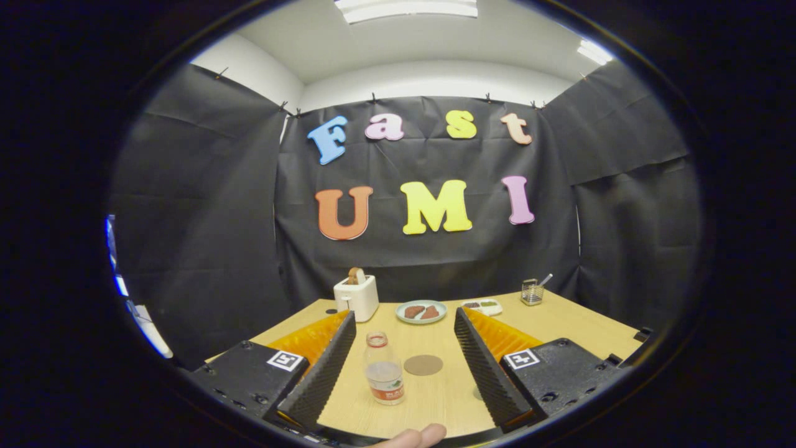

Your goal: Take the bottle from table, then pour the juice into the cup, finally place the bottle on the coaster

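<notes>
A clear plastic bottle [383, 368] with an orange label stands upright on the wooden table [584, 326], between my two fingers and nearer the left one. My gripper [404, 326] is open, with neither finger touching the bottle. A round brown coaster [423, 364] lies flat on the table just right of the bottle, also between the fingers. A small round shape [477, 392] shows on the table beside the right finger, mostly hidden by it; I cannot tell what it is.
Beyond the fingers stand a white toaster [357, 297] with bread in it, a plate [421, 312] with brown food, a small white dish [483, 306] and a wire holder [532, 292] with a utensil. A person's fingertip [415, 436] shows at the near table edge.
</notes>
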Action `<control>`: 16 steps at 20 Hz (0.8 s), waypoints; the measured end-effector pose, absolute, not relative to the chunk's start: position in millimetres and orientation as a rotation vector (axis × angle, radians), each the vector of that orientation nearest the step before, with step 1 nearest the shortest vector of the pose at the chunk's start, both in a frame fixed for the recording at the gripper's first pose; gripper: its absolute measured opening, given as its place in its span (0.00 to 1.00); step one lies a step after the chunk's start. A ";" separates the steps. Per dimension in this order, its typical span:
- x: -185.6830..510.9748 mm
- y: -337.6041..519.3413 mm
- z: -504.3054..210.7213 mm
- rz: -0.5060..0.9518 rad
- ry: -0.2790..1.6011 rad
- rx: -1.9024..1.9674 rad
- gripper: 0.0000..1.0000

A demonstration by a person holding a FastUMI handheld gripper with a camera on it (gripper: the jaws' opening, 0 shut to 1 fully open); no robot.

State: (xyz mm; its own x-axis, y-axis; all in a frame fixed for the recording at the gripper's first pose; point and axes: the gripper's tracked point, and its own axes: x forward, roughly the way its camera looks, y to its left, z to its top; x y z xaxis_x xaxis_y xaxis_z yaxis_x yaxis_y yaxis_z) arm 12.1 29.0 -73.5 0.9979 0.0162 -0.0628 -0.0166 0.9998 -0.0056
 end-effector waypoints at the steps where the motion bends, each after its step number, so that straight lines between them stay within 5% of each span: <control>1: 14.3 31.6 -80.2 0.016 0.069 -0.014 1.00; 16: 64.0 55.8 -197.1 -0.056 0.203 -0.073 1.00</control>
State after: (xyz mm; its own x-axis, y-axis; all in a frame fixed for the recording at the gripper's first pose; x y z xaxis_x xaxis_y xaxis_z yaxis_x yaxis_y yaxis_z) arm 64.0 55.8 -197.1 0.9780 -0.0628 -0.1989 0.0480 0.9958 -0.0782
